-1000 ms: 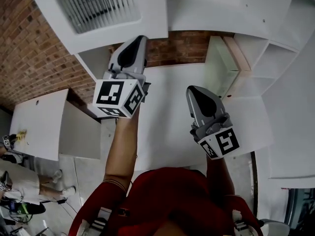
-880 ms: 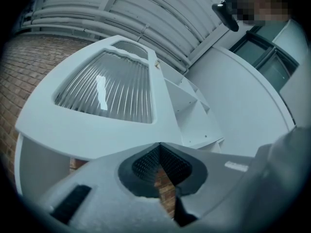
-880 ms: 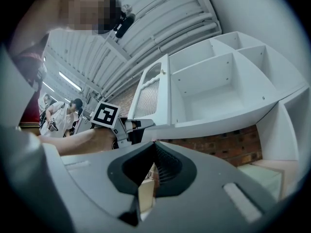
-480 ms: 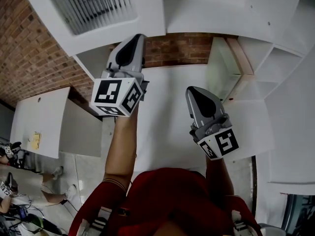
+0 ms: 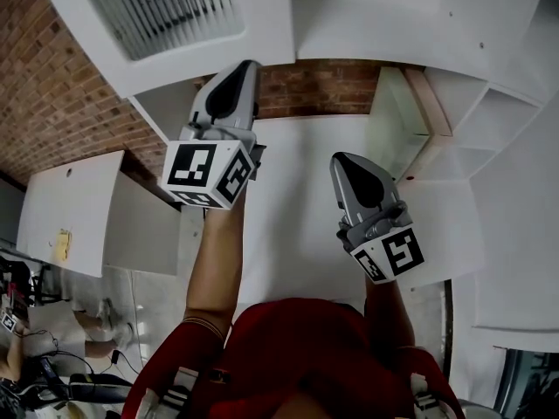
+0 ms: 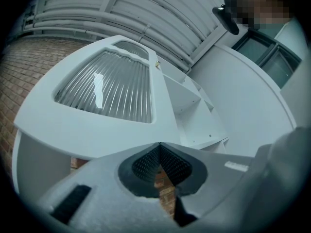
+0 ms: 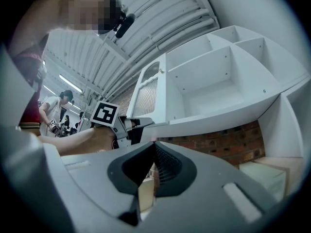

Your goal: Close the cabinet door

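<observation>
The wall cabinet's door (image 5: 175, 11), white with a ribbed glass pane, stands swung out at the top left of the head view. In the left gripper view the door (image 6: 112, 89) fills the middle, with the cabinet's bare white shelves (image 6: 194, 115) to its right. My left gripper (image 5: 245, 66) is shut with nothing in it. Its tips sit just under the door's lower edge; contact cannot be told. The right gripper view sees the door (image 7: 148, 96) edge-on beside the shelves (image 7: 218, 81), and the left gripper (image 7: 141, 128) below it. My right gripper (image 5: 342, 159) hovers shut and bare over the counter, apart from the door.
A white counter (image 5: 297, 225) lies below both grippers, backed by a brick wall (image 5: 52, 85). A white panel (image 5: 65, 212) stands at the left and a white open compartment (image 5: 397, 120) at the right. People (image 5: 26, 339) are on the floor at the lower left.
Both grippers stay where they were. The people at the lower left have shifted.
</observation>
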The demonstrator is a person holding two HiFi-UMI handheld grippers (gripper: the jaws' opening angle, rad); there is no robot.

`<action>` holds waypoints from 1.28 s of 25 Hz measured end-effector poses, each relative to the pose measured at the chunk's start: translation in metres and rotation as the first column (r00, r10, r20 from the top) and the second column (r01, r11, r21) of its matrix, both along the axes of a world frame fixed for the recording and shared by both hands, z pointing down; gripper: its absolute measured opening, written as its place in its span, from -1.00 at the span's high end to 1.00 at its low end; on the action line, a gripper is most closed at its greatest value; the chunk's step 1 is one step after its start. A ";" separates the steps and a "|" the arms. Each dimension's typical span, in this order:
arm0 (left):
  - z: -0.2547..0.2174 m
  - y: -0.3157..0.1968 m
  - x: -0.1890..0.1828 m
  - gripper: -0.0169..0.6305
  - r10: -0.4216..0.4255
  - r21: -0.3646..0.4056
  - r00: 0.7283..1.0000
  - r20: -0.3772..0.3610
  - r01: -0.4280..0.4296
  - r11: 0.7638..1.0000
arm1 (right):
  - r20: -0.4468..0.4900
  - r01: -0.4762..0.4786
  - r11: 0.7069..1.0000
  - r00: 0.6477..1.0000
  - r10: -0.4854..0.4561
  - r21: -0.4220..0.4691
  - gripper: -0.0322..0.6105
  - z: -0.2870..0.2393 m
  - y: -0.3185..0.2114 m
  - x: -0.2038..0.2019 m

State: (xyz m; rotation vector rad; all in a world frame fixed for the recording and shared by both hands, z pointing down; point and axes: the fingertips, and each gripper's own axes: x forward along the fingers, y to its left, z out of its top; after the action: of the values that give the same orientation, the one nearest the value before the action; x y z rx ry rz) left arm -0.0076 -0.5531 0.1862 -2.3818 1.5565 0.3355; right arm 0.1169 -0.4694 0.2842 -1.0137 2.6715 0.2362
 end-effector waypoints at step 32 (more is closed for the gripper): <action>0.061 0.098 0.020 0.95 0.098 -0.043 0.995 -0.019 -0.099 0.994 | 0.028 0.066 0.997 0.997 -0.067 0.038 0.86 -0.017 0.013 -0.006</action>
State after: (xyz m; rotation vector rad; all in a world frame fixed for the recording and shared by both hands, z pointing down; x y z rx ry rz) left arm 0.0120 -0.4548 0.2470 -2.5014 1.4719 0.3460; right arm 0.1108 -0.4567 0.2668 -0.9088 2.6592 0.2541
